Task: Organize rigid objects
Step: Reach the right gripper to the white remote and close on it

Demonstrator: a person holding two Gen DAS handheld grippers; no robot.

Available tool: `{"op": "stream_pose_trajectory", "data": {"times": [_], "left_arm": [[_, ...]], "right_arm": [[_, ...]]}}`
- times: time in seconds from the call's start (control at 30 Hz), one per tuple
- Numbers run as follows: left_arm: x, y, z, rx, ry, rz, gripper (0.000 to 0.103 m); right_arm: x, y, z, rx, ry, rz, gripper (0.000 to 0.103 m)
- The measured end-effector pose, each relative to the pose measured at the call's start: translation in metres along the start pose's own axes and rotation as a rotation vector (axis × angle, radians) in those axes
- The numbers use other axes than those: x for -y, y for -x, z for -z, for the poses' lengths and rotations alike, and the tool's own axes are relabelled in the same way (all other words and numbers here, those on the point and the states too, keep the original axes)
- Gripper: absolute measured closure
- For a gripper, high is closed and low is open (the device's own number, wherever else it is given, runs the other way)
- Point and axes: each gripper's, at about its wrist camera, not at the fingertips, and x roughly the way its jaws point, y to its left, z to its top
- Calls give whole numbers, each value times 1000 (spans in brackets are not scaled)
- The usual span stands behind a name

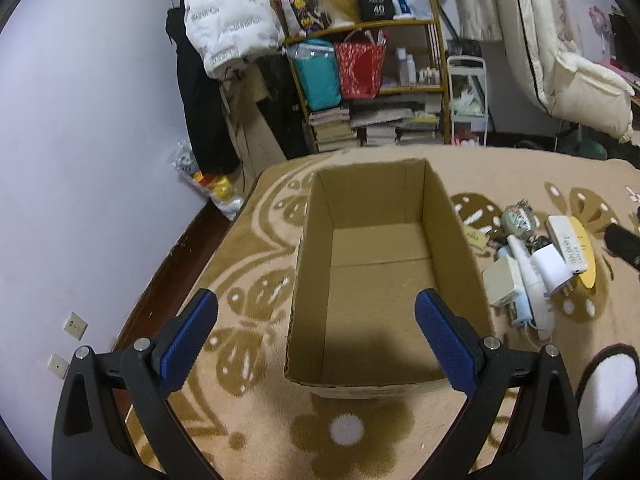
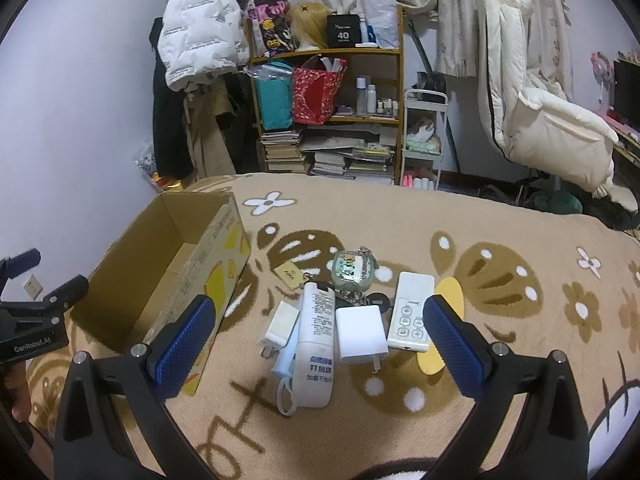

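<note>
An open, empty cardboard box [image 1: 384,280] sits on the patterned blanket; it also shows in the right wrist view [image 2: 168,276] at the left. My left gripper [image 1: 316,332] is open and empty, hovering over the box's near end. My right gripper [image 2: 320,336] is open and empty above a cluster of small objects: a white bottle [image 2: 316,348], a white charger block [image 2: 360,334], a small plug adapter [image 2: 282,326], a white remote [image 2: 412,310], a yellow disc [image 2: 448,292], a round keychain [image 2: 352,270] and a tan tag [image 2: 291,273]. The cluster shows right of the box [image 1: 536,272].
The beige blanket [image 2: 400,216] with brown butterflies covers the bed. Behind stand a shelf [image 2: 332,116] with bags, bottles and books, hanging jackets [image 2: 196,28] and a white cart [image 2: 424,136]. The left gripper's body [image 2: 36,320] shows at the left edge.
</note>
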Motion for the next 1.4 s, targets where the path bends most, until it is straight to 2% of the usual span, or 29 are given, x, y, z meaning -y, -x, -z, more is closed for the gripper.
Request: {"op": "stream_pose_trajectory", "data": {"times": [0.2,0.43,0.7,0.97,1.03,1.3,1.37,1.4], "left_arm": [[0,-8,-10,-6,-22,-19,5],[-4,-37,-27,-55,-9,-21,5],[-14,-74,-39,-134,9,-17,5],[-26,-101,-35,-247,32,-19,5],[-28,-107,-32,-270,34,-29,5],[-34,-129,-22,-357,68,-43,5],[-33,-130,-21,-365,64,-60,6],[-33,-132,-21,-371,63,-65,11]], "right_arm": [[13,-14,-11,-17,-26,42,0],[41,-36,-23,-74,-92,48,0],[68,-65,-29,-143,-138,76,0],[96,-103,-27,-207,-220,48,0],[100,-111,-27,-225,-236,49,6],[113,-138,-16,-270,-276,70,15],[115,-145,-12,-294,-279,72,24],[115,-148,-10,-307,-281,73,27]]}}
